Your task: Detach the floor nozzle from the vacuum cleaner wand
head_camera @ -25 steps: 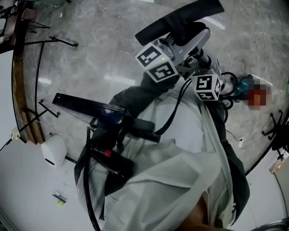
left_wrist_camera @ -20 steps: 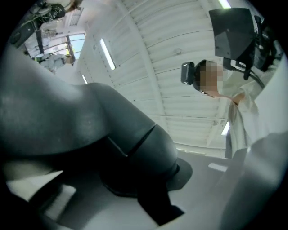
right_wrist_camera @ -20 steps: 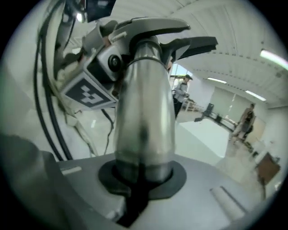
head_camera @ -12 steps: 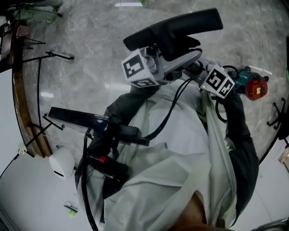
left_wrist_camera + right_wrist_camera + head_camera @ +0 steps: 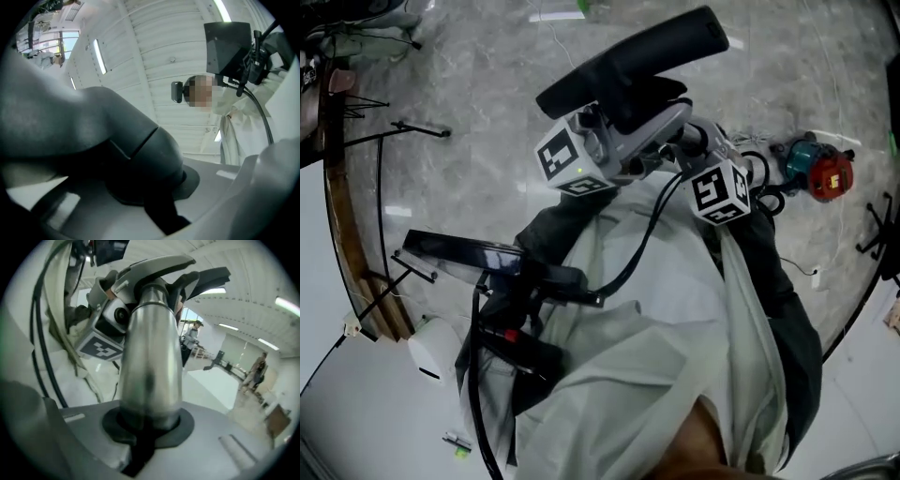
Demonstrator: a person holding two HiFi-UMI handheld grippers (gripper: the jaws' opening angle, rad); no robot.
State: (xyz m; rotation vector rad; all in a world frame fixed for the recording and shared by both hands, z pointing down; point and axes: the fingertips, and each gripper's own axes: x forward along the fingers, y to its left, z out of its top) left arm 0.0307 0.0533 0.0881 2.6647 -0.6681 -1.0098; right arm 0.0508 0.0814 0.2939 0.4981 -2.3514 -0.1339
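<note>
The nozzle [image 5: 628, 58] on the wand [image 5: 150, 357], raised over the floor [image 5: 487, 112].
The left gripper [image 5: 150, 187] has its fingers closing on the dark nozzle neck; the right gripper [image 5: 145, 427] has its fingers set narrow, clamping the steel wand just below it.

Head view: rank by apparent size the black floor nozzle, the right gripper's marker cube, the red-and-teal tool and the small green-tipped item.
1. floor nozzle
2-3. marker cube and red-and-teal tool: look alike, cube nearer the camera, so unranked
4. green-tipped item, smallest
</note>
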